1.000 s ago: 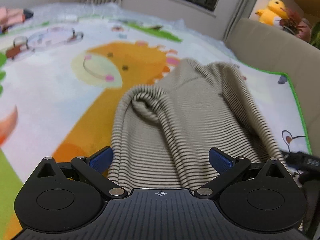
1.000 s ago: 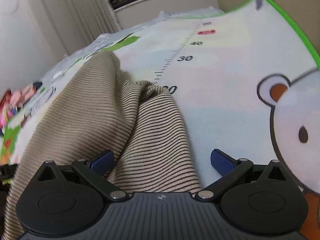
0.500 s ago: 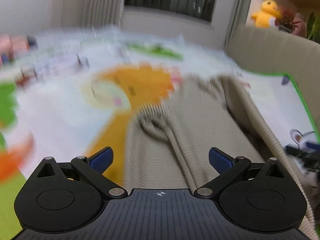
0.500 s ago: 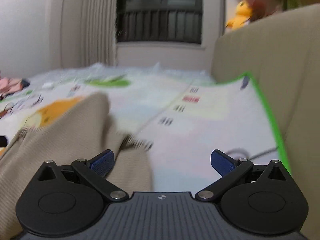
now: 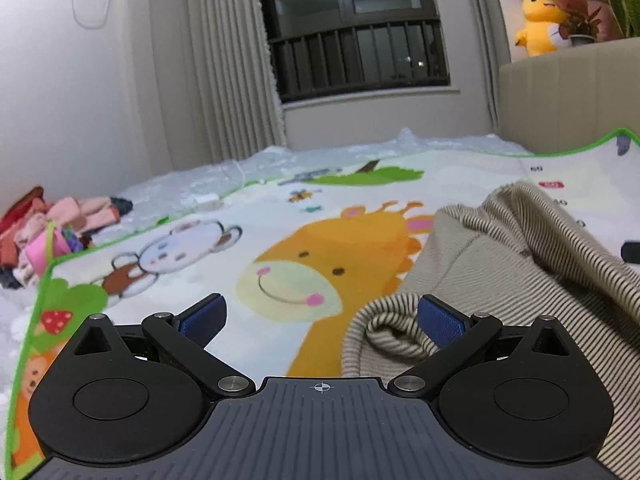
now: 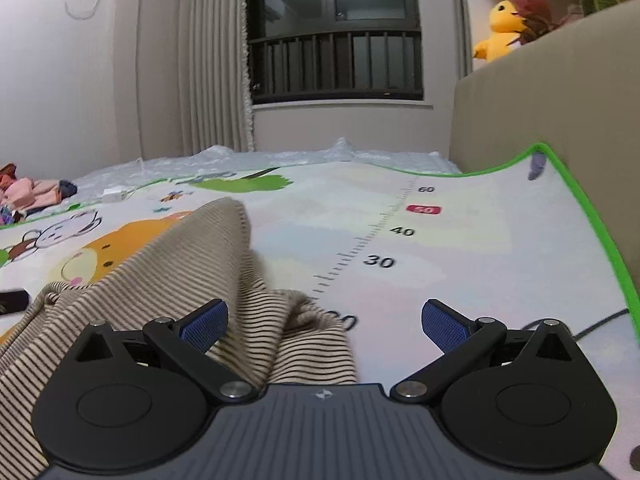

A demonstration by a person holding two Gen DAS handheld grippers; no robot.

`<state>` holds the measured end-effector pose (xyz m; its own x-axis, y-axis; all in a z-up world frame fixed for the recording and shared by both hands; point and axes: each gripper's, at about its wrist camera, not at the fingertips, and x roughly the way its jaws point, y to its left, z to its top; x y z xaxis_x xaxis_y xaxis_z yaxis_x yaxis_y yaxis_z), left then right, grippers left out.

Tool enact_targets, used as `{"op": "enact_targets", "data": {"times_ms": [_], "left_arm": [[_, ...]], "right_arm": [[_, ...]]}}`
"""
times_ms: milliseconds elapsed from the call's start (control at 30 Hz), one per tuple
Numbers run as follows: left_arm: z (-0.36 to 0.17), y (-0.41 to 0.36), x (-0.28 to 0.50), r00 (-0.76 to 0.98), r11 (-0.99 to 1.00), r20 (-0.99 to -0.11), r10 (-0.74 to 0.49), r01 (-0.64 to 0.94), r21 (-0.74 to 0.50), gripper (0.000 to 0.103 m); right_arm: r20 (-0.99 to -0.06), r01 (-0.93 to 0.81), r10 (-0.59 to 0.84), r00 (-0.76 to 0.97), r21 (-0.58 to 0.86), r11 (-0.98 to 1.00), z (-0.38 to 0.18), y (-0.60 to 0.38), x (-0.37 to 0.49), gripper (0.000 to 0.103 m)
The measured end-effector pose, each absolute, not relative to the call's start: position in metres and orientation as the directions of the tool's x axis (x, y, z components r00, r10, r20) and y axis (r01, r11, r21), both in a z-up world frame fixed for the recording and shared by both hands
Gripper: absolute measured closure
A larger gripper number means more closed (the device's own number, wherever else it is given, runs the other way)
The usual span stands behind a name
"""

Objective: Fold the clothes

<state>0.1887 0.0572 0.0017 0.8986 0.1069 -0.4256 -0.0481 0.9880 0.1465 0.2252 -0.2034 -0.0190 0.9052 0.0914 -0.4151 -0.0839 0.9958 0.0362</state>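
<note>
A beige, dark-striped knit garment (image 5: 500,256) lies crumpled on the cartoon play mat (image 5: 224,240). In the left wrist view it fills the right side, a rolled edge touching the right blue pad (image 5: 438,320). My left gripper (image 5: 320,318) is open and empty, just left of the garment. In the right wrist view the garment (image 6: 192,264) lies at the left and centre, under the left blue pad (image 6: 204,326). My right gripper (image 6: 324,324) is open and empty over the garment's right edge.
A pile of pink and red clothes (image 5: 48,232) lies at the mat's far left. A beige sofa (image 6: 560,92) borders the mat on the right, with a yellow plush toy (image 5: 536,24) on top. Curtains and a dark window (image 5: 352,28) stand behind. A white charger (image 6: 116,196) lies beyond the mat.
Both grippers have tilted up and drawn back from the garment, so the views show the room and window. The garment stays crumpled on the mat. Both stay open.
</note>
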Motion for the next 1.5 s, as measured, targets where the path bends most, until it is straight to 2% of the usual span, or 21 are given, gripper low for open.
{"op": "enact_targets", "data": {"times_ms": [67, 233, 367, 467, 567, 733, 967, 1233, 1300, 1400, 1500], "left_arm": [[-0.005, 0.057, 0.195, 0.879, 0.994, -0.471, 0.076, -0.029, 0.105, 0.000], [-0.013, 0.050, 0.204, 0.856, 0.997, -0.515, 0.048, -0.010, 0.077, 0.000], [-0.011, 0.044, 0.208, 0.849, 0.998, -0.527, 0.043, -0.009, 0.067, 0.000], [-0.018, 0.036, 0.211, 0.841, 0.994, -0.534, 0.084, -0.032, 0.106, 0.000], [-0.026, 0.032, 0.206, 0.838, 0.989, -0.533, 0.117, -0.050, 0.138, 0.000], [-0.028, 0.043, 0.184, 0.813, 0.996, -0.577, 0.080, -0.036, 0.086, 0.000], [-0.026, 0.060, 0.139, 0.773, 0.998, -0.633, -0.046, 0.056, -0.003, 0.000], [-0.009, 0.056, 0.104, 0.753, 0.980, -0.640, -0.155, 0.197, -0.005, 0.000], [0.008, 0.056, 0.096, 0.743, 0.968, -0.627, -0.234, 0.240, -0.077, 0.000], [0.027, 0.057, 0.092, 0.672, 0.915, -0.622, -0.402, 0.312, -0.254, 0.000], [0.023, 0.046, 0.098, 0.586, 0.878, -0.654, -0.478, 0.334, -0.342, 0.005]], "right_arm": [[-0.424, -0.120, 0.126, 0.897, 0.042, 0.992, -0.018, -0.195, 0.225, 0.000], [-0.418, -0.240, 0.242, 0.876, 0.057, 0.969, -0.013, -0.174, 0.221, 0.000], [-0.403, -0.197, 0.194, 0.894, 0.036, 0.980, -0.018, -0.168, 0.224, 0.000], [-0.394, -0.151, 0.173, 0.903, 0.086, 0.985, -0.019, -0.182, 0.219, 0.000], [-0.422, -0.138, 0.184, 0.888, 0.136, 0.981, -0.022, -0.200, 0.213, 0.000], [-0.449, -0.177, 0.232, 0.863, 0.162, 0.971, -0.024, -0.219, 0.180, 0.000], [-0.469, -0.201, 0.271, 0.841, 0.196, 0.960, -0.022, -0.251, 0.123, 0.001], [-0.510, -0.137, 0.243, 0.825, 0.236, 0.962, -0.027, -0.277, 0.111, 0.000], [-0.530, -0.129, 0.245, 0.812, 0.246, 0.961, -0.030, -0.276, 0.115, 0.000], [-0.555, -0.133, 0.254, 0.792, 0.249, 0.959, -0.033, -0.274, 0.118, 0.000], [-0.606, -0.150, 0.297, 0.738, 0.282, 0.948, -0.037, -0.275, 0.127, 0.000]]}}
